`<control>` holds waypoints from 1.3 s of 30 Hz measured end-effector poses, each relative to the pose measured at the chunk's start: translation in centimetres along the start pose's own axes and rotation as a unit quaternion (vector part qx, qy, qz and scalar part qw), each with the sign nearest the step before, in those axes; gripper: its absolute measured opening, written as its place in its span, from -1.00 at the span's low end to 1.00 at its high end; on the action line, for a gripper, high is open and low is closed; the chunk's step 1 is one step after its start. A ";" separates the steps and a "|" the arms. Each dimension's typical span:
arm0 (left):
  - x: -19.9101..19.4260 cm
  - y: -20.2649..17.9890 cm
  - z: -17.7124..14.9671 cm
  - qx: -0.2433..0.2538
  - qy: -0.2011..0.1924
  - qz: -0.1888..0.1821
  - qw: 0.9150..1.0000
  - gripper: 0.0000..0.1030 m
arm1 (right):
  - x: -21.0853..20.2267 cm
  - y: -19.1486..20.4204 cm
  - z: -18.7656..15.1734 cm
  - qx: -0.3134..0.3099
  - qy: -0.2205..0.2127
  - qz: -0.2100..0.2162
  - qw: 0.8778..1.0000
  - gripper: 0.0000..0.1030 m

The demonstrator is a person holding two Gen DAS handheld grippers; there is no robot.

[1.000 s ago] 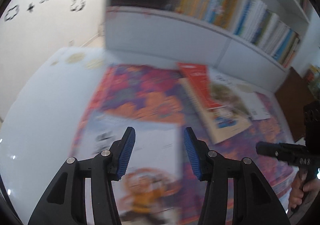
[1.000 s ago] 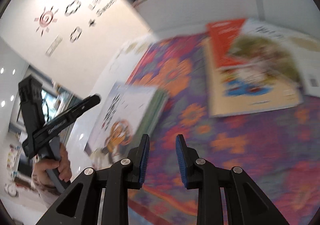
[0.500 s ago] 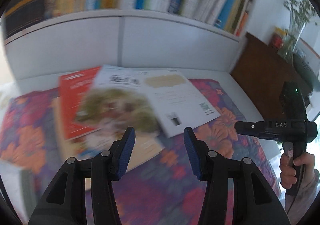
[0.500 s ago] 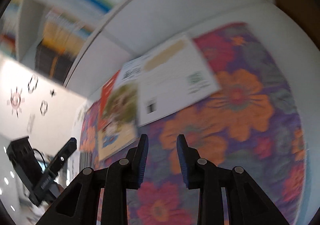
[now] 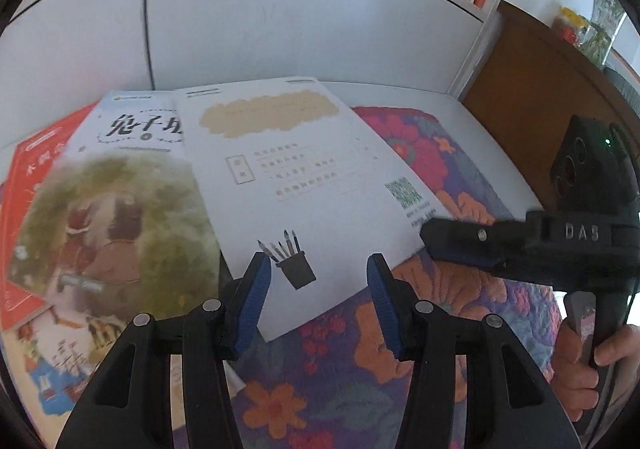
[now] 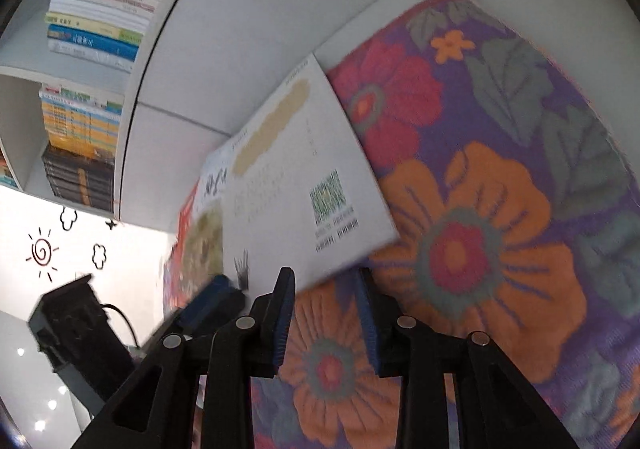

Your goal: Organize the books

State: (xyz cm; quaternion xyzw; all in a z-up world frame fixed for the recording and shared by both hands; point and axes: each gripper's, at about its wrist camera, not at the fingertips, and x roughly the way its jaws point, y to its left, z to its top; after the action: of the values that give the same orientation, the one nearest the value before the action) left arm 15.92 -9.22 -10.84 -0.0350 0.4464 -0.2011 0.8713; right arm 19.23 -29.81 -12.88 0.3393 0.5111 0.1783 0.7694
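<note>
In the left wrist view: left claw (image 5: pixel 318 289) parted, empty, over near corner of white book (image 5: pixel 296 185) on floral cloth (image 5: pixel 432 153); right claw (image 5: pixel 448 245) at three o'clock.

In the right wrist view: right claw (image 6: pixel 326 323) opening, empty; white book (image 6: pixel 296 185) at eleven o'clock.

Black handheld grippers with blue pads

The left gripper (image 5: pixel 318 299) and right gripper (image 6: pixel 326 323) had black arms, silver screws behind ribbed blue pads (image 5: pixel 252 301); "DAS" marked the right one's body, a cable trailing the left's.
</note>
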 end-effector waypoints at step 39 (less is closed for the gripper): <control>-15.8 7.3 -8.2 -0.081 0.009 -0.001 0.997 -0.10 | -8.9 17.2 -11.2 -0.395 -0.217 -0.085 0.889 -0.83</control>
State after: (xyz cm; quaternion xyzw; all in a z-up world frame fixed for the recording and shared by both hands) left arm 3.53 4.43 -5.42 -0.1043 0.4688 -0.1648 0.8615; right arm 6.62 -19.40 2.39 -0.0067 0.2455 0.2209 0.9439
